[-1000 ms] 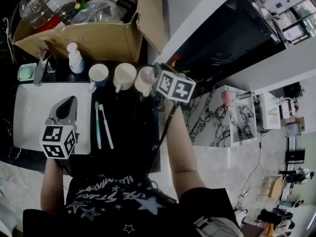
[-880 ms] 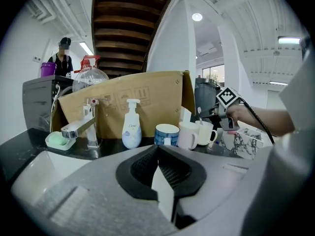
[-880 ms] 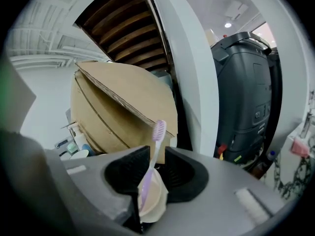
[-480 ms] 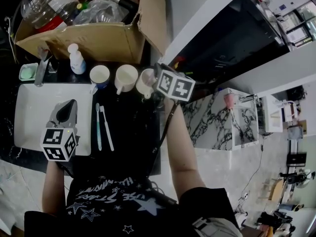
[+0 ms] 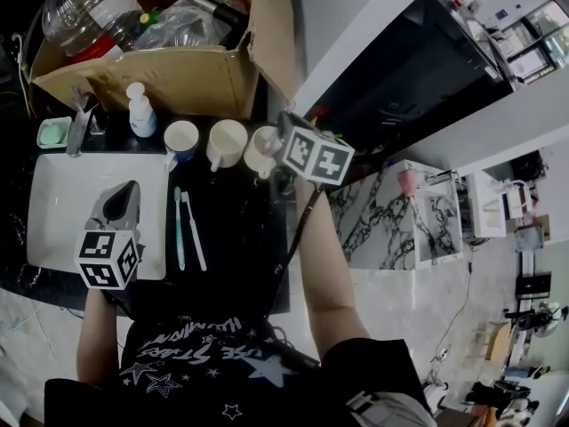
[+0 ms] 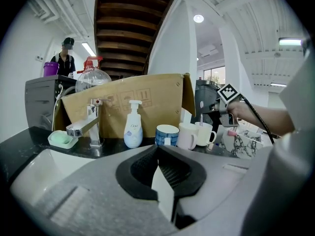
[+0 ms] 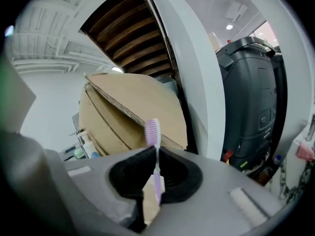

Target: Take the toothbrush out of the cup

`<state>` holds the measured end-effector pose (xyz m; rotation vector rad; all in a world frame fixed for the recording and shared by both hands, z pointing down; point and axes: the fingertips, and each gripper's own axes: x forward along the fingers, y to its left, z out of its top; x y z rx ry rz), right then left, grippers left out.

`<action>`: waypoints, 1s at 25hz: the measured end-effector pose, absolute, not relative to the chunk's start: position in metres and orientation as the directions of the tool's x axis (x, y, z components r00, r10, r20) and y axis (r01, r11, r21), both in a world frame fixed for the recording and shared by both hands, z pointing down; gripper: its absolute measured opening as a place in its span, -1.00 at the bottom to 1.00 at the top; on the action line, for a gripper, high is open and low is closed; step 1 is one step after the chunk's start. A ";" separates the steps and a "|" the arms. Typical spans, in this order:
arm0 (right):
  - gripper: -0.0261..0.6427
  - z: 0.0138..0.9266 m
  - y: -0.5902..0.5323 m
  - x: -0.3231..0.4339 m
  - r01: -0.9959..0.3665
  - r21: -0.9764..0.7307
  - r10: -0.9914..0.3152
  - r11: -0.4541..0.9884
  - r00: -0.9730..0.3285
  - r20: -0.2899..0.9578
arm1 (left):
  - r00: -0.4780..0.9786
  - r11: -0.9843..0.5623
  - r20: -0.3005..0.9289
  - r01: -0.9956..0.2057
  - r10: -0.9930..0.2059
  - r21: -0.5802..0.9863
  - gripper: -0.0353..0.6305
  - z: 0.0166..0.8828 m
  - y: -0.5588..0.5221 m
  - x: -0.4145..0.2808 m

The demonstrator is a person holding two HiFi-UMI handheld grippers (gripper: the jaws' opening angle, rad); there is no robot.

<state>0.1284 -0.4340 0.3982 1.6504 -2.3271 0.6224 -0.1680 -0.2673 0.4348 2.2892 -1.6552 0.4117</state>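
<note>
The right gripper (image 7: 156, 173) has the purple toothbrush (image 7: 155, 154) between its jaws. The jaws are closing on the handle and the pads already bear on it. The bristle head stands upright above the jaws. In the left gripper view, the handle rises from the white cup (image 6: 205, 133) at the right end of the row, straight up to the right gripper. In the head view, this cup (image 5: 260, 149) stands on the black tabletop (image 5: 236, 238), just beside two other cups (image 5: 203, 139). The left gripper (image 5: 120, 205) hovers over the white sink (image 5: 53, 238), well apart from the cups. Its jaws are together with nothing between them. Two spare toothbrushes (image 5: 185, 231) lie side by side on the tabletop, between the sink and the right arm. A soap bottle (image 5: 139, 110) stands behind the sink, in front of a cardboard box (image 5: 178, 76).
</note>
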 end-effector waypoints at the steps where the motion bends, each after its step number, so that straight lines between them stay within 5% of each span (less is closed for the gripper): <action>1: -0.85 0.392 -0.431 0.128 -0.936 -0.212 -0.848 0.282 -0.347 0.401 | 0.304 -0.303 0.386 -0.951 -0.871 0.064 -0.87 0.434 -0.267 -0.168; 14: -0.85 0.307 -0.382 0.103 -0.910 -0.186 -0.878 0.370 -0.408 0.249 | 0.356 -0.350 0.331 -0.934 -0.874 0.080 -0.87 0.414 -0.242 -0.168; 25: -0.85 0.329 -0.315 0.051 -0.847 -0.191 -0.777 0.496 -0.531 0.338 | 0.413 -0.401 0.323 -0.910 -0.851 0.107 -0.87 0.415 -0.215 -0.163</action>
